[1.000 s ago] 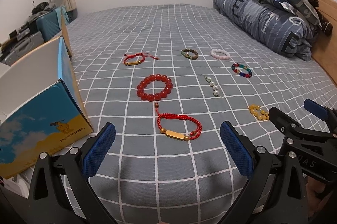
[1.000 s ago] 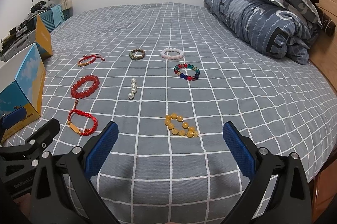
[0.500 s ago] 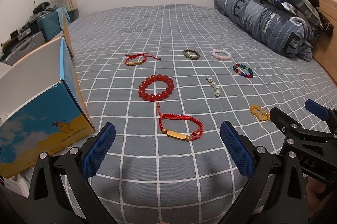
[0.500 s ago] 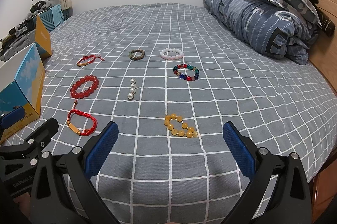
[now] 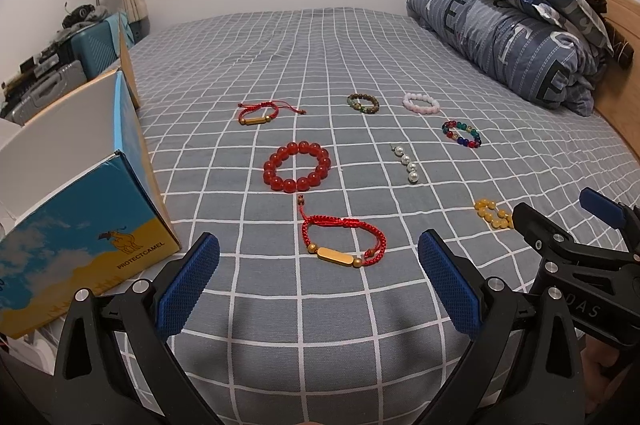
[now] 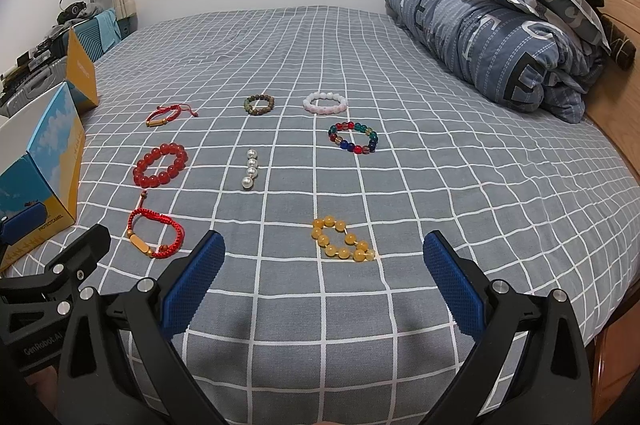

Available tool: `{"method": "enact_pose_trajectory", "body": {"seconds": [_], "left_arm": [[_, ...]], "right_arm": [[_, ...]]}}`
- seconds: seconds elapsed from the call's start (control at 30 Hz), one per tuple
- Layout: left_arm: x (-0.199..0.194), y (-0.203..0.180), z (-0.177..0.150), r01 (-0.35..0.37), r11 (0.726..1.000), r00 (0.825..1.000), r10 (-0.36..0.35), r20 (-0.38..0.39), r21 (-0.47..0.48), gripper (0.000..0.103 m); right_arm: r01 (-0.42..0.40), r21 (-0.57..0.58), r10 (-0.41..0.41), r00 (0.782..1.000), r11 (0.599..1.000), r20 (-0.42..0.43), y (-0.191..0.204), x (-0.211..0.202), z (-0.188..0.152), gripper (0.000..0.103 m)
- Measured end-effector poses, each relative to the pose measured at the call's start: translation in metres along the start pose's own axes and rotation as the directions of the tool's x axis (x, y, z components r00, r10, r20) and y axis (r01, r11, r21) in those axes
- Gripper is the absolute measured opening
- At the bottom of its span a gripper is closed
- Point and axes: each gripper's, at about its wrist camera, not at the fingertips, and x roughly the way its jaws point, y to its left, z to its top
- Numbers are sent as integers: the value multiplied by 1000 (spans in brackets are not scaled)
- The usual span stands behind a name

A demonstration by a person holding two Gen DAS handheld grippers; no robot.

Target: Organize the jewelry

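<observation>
A: Left wrist view first. The left gripper (image 5: 318, 279) hangs over the grey checked bedsheet (image 5: 280, 325) with its blue pads spread wide, nothing between them.

B: And right ahead of the gap, at twelve o'clock, lies the red cord bracelet with a gold bar (image 5: 343, 242), flat on the sheet, clear of both pads.

A: Beyond it, a touch toward eleven o'clock, the big red bead bracelet (image 5: 297, 166). Farther still, a second red cord bracelet (image 5: 259, 112).

B: Toward one o'clock, the short pearl strand (image 5: 407, 163), the brown-green bead bracelet (image 5: 363, 103), the pale pink one (image 5: 421, 103) and the multicoloured one (image 5: 461, 133). At nine o'clock stands an open blue and yellow box (image 5: 80, 225).

A: At three o'clock the right gripper's fingers poke in, with the yellow bead bracelet (image 5: 493, 214) just beyond them.

B: Over to the right wrist view. The right gripper (image 6: 324, 281) is also spread wide and empty-handed.

A: That yellow bead bracelet (image 6: 343, 240) sits at twelve o'clock, just ahead of the gap, untouched. The near red cord bracelet (image 6: 155, 233) is out at ten o'clock, beside the left gripper's finger.

B: A folded blue quilt (image 6: 492, 37) is piled at two o'clock against the wooden headboard (image 6: 612, 97).
</observation>
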Motion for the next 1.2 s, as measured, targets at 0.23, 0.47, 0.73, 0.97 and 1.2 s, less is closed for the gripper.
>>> {"method": "enact_pose_trajectory", "body": {"seconds": [0.23,0.47,0.73,0.97,1.2], "left_arm": [[0,-1,1,3,1000,1000,-3,-5,2,97],[0,-3,1,10,1000,1000,-10,-5,2,97],[-1,-6,0,7,1000,1000,-7,-2,13,97],[-11,-3,19,-9,1000,1000,9,18,-5,97],[-16,-2,62,-30,1000,999,30,27,-6,97]], "right_arm": [[1,-1,-1,1000,1000,0,0,-1,0,95],[3,4,-3,1000,1000,1,-3,0,2,95],[3,1,-3,1000,1000,12,-4,-4,3,95],[19,4,-19,999,1000,35,-4,-12,17,95],[23,32,-24,999,999,27,-12,-7,57,95]]}}
